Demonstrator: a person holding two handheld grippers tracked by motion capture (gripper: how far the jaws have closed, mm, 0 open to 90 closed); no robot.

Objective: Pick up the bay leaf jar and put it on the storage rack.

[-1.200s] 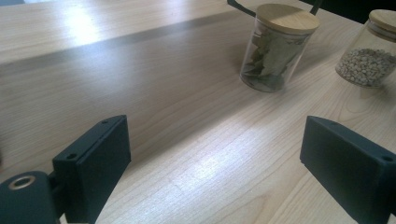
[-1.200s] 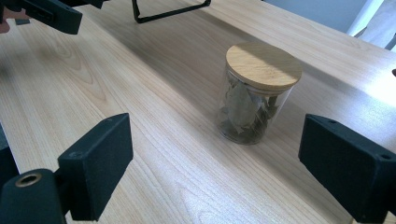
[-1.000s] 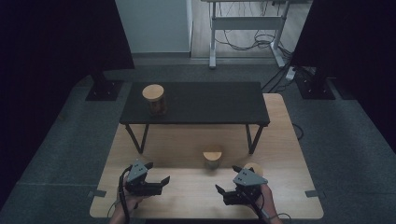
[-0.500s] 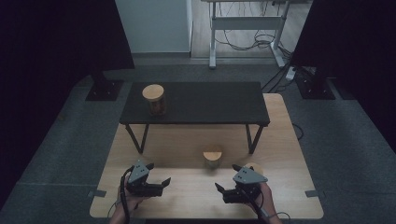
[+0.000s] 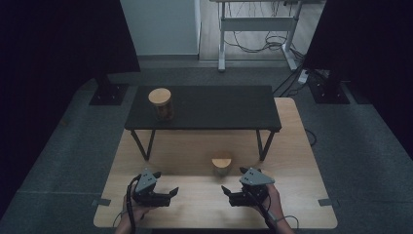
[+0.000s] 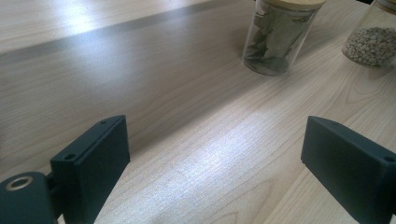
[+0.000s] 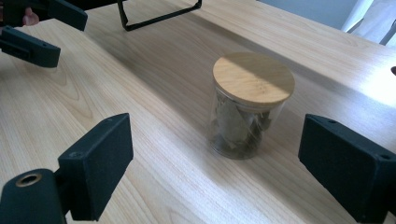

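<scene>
We held both grippers low over the near edge of the wooden counter (image 5: 302, 146), and neither had anything in it. The left gripper (image 5: 165, 194) had its fingers (image 6: 93, 163) spread wide with bare wood between them — a resting pose, we judged, not a reach. The right gripper (image 5: 233, 194) was also released, its fingers (image 7: 100, 161) standing apart on either side of the leaf jar (image 7: 250, 107) as that gripper's camera saw it, though the jar stood ahead of them, not between them.

That glass jar, capped with a wooden lid (image 7: 253, 79), stood upright on the counter just in front of the right gripper, in front of the black shelf (image 5: 204, 109). Lining the open fingers up with it looked like preparation for a straight push forward and a grasp around its body. A second jar (image 5: 160, 103) sat on the shelf's left end — perhaps where this one belonged.
</scene>
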